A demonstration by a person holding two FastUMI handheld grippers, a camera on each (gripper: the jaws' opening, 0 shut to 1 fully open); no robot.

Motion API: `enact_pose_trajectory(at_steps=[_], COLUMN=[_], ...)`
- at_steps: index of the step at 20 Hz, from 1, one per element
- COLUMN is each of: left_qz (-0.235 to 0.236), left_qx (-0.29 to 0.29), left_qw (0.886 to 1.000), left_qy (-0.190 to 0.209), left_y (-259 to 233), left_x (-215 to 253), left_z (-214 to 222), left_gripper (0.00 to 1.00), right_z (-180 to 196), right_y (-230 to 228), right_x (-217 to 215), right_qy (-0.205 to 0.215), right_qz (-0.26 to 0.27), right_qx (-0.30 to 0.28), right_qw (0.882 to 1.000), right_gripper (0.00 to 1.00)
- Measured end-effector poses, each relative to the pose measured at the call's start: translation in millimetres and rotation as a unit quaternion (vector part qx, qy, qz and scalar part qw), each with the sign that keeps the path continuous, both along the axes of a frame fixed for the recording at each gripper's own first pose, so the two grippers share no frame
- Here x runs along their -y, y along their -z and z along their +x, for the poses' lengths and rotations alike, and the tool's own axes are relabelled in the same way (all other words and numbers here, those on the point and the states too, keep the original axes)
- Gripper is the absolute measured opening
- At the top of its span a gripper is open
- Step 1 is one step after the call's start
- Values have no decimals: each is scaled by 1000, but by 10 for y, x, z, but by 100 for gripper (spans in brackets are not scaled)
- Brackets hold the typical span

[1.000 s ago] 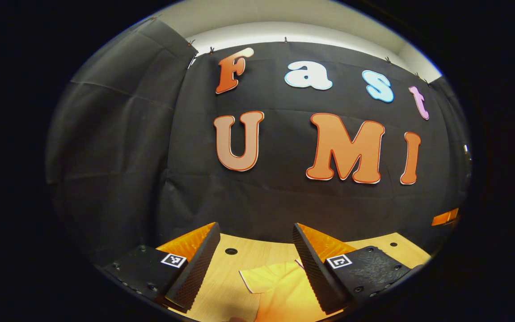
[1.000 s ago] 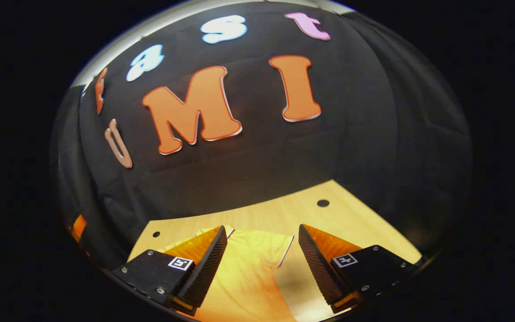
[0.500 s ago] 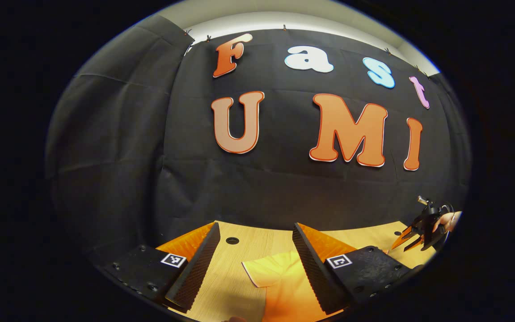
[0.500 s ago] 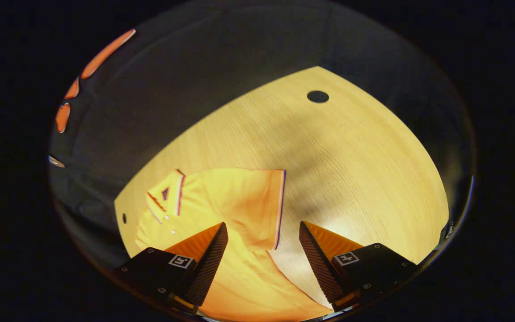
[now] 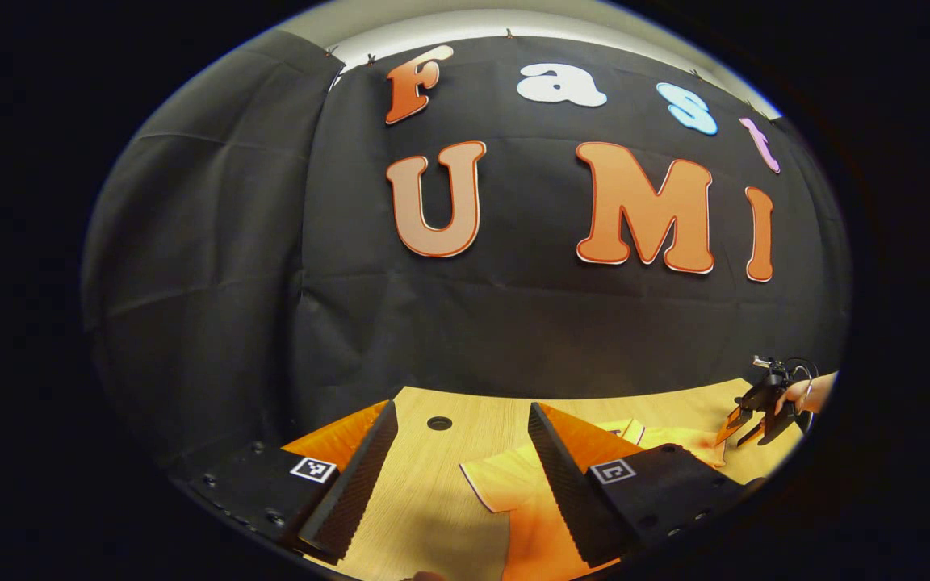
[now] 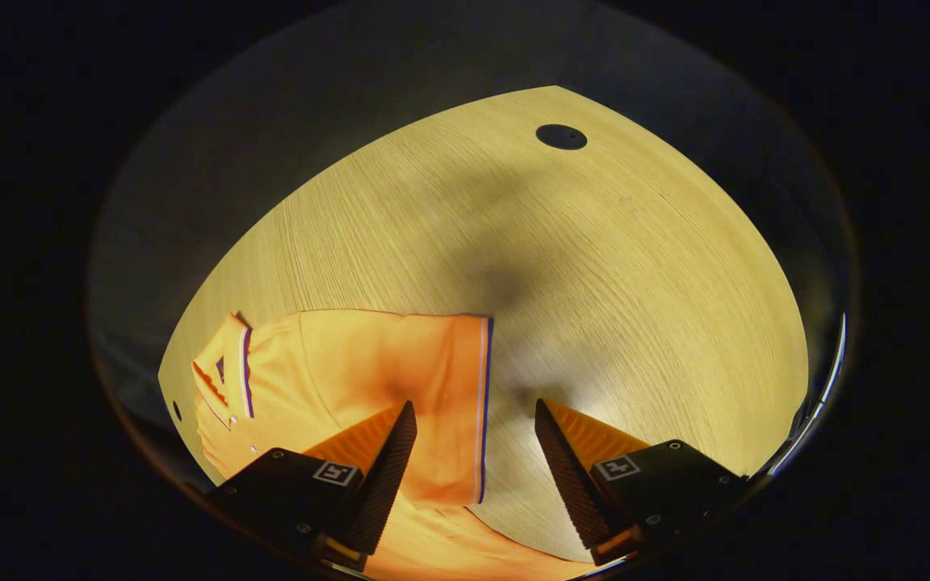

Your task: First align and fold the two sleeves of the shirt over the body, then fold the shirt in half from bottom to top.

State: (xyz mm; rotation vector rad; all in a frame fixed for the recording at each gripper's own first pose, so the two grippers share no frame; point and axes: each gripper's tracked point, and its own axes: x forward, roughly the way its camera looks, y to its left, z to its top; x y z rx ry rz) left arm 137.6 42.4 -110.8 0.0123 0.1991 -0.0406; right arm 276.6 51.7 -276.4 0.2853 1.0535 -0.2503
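An orange polo shirt [image 6: 352,363] lies flat on the wooden table [image 6: 610,266], its collar [image 6: 227,371] at the left of the right gripper view. Its short sleeve ends in a striped hem [image 6: 485,403]. My right gripper [image 6: 475,403] hovers open above that hem, with the sleeve edge between the fingers and nothing gripped. In the left gripper view my left gripper [image 5: 462,406] stands open over the table, the other sleeve [image 5: 505,484] lying beside its right finger [image 5: 562,476]. The right gripper [image 5: 743,424], held by a hand [image 5: 804,395], shows far right, over the shirt.
The table has round holes [image 6: 560,135] [image 5: 439,423] near its back corners. The black cloth wall [image 5: 513,323] stands close behind the table. A shadow falls on the bare wood [image 6: 505,282] beyond the right sleeve.
The right gripper has tipped down from facing the wall and now looks at the table and sleeve from closer. The left gripper has tilted down slightly, with the shirt shifting right in its view.
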Motion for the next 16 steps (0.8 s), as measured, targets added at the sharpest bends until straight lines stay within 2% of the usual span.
enact_pose_trajectory(at_steps=[4,6,7,8,10,12,13,15,16], left_qz=[-1,5,6,3,-9,-15,-17,-22,-24], left_qx=[-5,-2,-3,-6,-11,-15,-17,-21,-21], left_qw=[1000,1000,1000,1000,1000,999,999,999,999], left_qy=[-8,-14,-16,-18,-21,-29,-33,-36,-36], left_y=[63,54,83,105,159,198,224,250,244], left_x=[-47,-84,-103,-124,-166,-242,-283,-327,-347], left_z=[15,6,1,-20,-47,-61,-80,-96,-98], left_gripper=[98,98,98,98,98,98,98,98,98], right_z=[21,23,14,17,25,31,41,36,27], right_y=[84,139,125,129,129,112,125,111,111], right_x=[-88,-34,-8,-5,-46,-105,-134,-152,-164], right_qy=[-8,-10,-13,-13,-3,3,4,2,0], right_qz=[-6,-38,-54,-61,-62,-66,-68,-70,-70], right_qx=[-5,-6,-6,-8,-4,2,5,8,9], right_qw=[1000,999,998,998,998,998,998,997,998], right_gripper=[85,83,75,71,55,55,39,30,29])
